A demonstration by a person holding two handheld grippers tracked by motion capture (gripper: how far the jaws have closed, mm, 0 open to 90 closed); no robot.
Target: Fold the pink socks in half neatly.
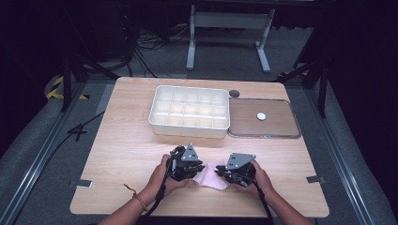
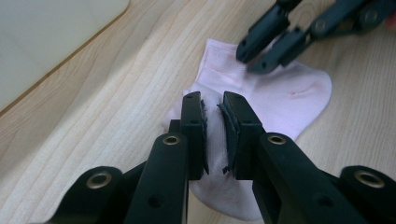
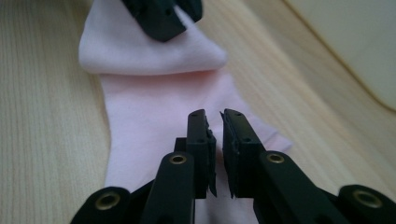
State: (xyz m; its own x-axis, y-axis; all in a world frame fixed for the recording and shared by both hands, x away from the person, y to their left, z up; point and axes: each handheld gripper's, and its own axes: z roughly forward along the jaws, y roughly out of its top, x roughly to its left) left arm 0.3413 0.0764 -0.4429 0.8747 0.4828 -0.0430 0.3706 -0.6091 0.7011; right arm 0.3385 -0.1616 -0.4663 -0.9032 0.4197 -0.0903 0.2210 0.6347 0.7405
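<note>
Left tool (image 2: 214, 109) pinches a pink sock (image 2: 280, 100) on the wooden table (image 1: 126, 145); right tool (image 3: 214, 122) nearly closed.

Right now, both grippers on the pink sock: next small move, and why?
Probably carry the left gripper and its pinched fold toward the right gripper. The left jaws clamp bunched fabric of the pink sock; the right jaws sit slightly apart over the flat end, apparently gripping nothing.
</note>
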